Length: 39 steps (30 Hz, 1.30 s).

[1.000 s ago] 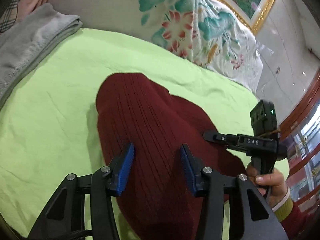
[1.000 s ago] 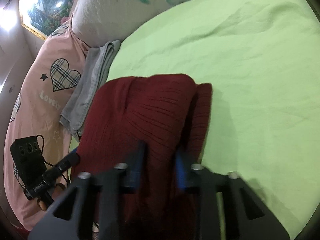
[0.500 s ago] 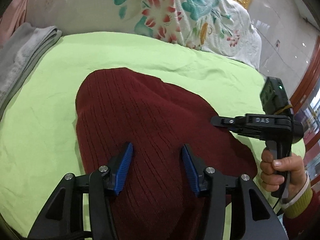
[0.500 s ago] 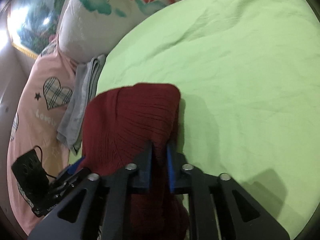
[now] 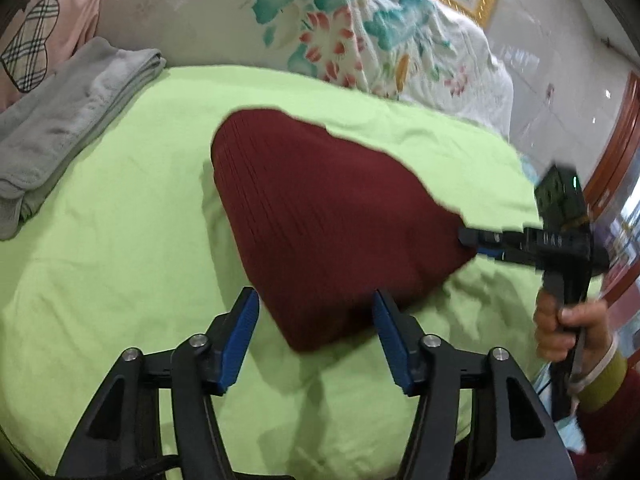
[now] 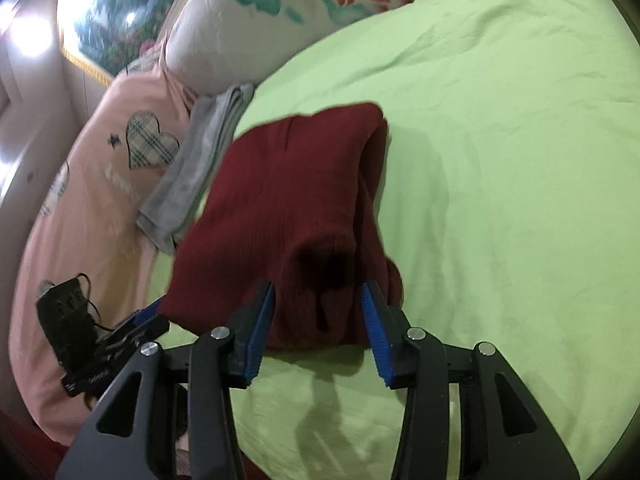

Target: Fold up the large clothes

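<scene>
Dark red knit garment (image 5: 328,216) lies folded on the green bed sheet (image 5: 120,240), long axis running from the near edge toward the floral pillow (image 5: 304,28). Left gripper (image 5: 316,332) released, jaws wide, near corner of the garment just between its tips. Right gripper (image 6: 318,312) also spread apart, straddling the garment's bunched near end; contact unclear, probably not pinching. Folded grey towel (image 5: 68,112) well left of the garment.

Blurred letters on pink pillow (image 6: 100,208); nothing legible.
</scene>
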### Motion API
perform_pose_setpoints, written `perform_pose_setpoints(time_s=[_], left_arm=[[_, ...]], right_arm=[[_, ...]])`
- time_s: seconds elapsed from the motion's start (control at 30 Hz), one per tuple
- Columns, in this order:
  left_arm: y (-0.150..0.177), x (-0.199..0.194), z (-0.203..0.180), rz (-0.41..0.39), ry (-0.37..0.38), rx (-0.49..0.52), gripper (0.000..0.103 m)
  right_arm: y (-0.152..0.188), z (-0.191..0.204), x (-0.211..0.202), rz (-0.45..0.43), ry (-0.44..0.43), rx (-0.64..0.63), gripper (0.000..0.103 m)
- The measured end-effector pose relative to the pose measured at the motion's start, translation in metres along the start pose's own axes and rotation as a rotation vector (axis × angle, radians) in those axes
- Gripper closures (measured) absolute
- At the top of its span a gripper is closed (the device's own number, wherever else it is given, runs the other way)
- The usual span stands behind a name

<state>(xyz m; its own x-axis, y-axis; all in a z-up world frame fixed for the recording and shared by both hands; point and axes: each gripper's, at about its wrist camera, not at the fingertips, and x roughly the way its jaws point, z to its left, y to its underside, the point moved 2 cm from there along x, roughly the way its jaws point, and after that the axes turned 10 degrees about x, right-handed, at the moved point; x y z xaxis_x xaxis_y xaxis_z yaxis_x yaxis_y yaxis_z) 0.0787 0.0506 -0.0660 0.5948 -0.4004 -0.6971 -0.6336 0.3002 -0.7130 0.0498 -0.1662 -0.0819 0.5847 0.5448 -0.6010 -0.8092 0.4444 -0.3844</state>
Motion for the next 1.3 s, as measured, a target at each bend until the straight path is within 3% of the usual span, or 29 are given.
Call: perform_pose_setpoints(time_s=[0.13,0.17,0.2,0.23,0.27,0.33,0.43,0.6,0.73,0.8,1.0,1.1,1.23,1.3], left_arm=[[0.005,0.02,-0.011,0.033,-0.136,0.074,0.044],[0.004,0.024,-0.014,0.035,-0.168,0.097,0.048],[0.003,0.03,-0.017,0.037,-0.211,0.129,0.053],[0.003,0.034,-0.019,0.045,-0.232,0.153,0.066],[0.003,0.037,-0.023,0.051,-0.27,0.182,0.072],[0.002,0.031,-0.036,0.028,-0.329,0.253,0.079],[0.002,0.031,-0.05,0.032,-0.385,0.345,0.081],[0.014,0.049,-0.05,0.089,-0.405,0.402,0.081],[0.016,0.032,-0.036,0.097,-0.278,0.35,0.077],[0.017,0.019,-0.024,0.093,-0.197,0.299,0.077],[-0.014,-0.027,0.014,-0.066,0.041,0.118,0.078],[-0.039,-0.022,0.026,-0.14,0.204,0.055,0.083],[-0.047,0.012,0.019,-0.075,0.327,0.068,0.089],[-0.04,0.033,0.009,-0.01,0.327,0.1,0.095]], right_arm=[[-0.002,0.002,0.015,0.019,0.014,-0.025,0.057],[-0.004,0.003,0.02,0.021,0.024,-0.036,0.058],[-0.004,0.004,0.022,0.028,0.03,-0.044,0.075],[-0.005,0.005,0.024,0.04,0.037,-0.048,0.089],[-0.008,0.007,0.022,0.045,0.042,-0.05,0.092],[-0.012,0.015,0.008,0.008,0.032,-0.079,0.094],[-0.018,0.019,-0.014,-0.046,0.059,-0.132,0.095],[-0.007,-0.009,0.017,0.035,0.177,-0.122,0.095],[-0.003,-0.013,0.017,0.023,0.14,-0.079,0.09],[-0.006,-0.015,0.005,0.014,0.12,-0.042,0.075],[-0.022,0.005,-0.042,-0.139,0.057,-0.016,0.072],[-0.031,0.03,-0.036,-0.141,-0.018,-0.041,0.072],[-0.033,0.058,0.006,-0.077,-0.042,-0.104,0.072],[-0.033,0.06,0.029,-0.031,-0.046,-0.103,0.073]])
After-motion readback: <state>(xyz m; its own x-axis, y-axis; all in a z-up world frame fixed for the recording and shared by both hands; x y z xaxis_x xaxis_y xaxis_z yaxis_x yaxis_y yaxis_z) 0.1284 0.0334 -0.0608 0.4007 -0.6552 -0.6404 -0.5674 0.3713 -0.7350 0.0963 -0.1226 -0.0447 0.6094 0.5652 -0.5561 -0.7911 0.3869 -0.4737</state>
